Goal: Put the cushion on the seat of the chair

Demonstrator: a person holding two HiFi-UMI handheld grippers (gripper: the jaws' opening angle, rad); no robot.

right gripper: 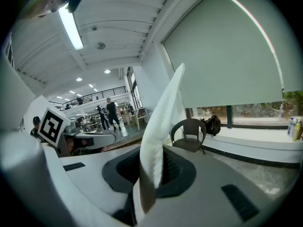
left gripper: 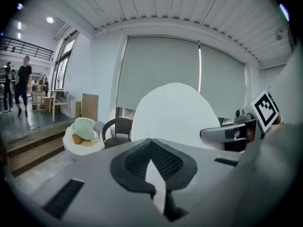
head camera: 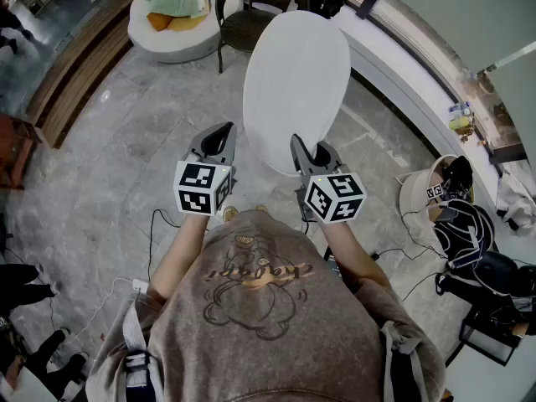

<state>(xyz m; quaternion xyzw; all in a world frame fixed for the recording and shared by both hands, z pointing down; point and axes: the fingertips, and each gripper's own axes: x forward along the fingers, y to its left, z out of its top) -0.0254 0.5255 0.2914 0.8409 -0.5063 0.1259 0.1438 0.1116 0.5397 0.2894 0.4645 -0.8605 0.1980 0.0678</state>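
The person is standing on the grey marble floor (head camera: pixel 109 182), holding the white oval cushion (head camera: pixel 297 82) out in front. The right gripper (head camera: pixel 308 151) is pinching the cushion's lower edge, its dark pads (right gripper: pixel 177 167) pressing on the fabric from both sides, so the cushion is standing up edge-on in the right gripper view. The left gripper (head camera: pixel 222 132) is hanging just beside the cushion's left edge, apart from it. Its fingertips are pressed together with nothing between them.

The cushion is up in the air, well apart from the dark wicker chair (head camera: pixel 255 11), which is waiting beyond it near the window ledge (head camera: pixel 402 65) with its seat bare. To the chair's left, a round white pouffe (head camera: pixel 167 36) is carrying green and orange pillows.

Each gripper's cube (head camera: pixel 203 188) is showing bold black-and-white square markers, with no letters on them. The person's brown sweatshirt (head camera: pixel 260 308) is showing a bear drawing under a curly script, too small for me to read.
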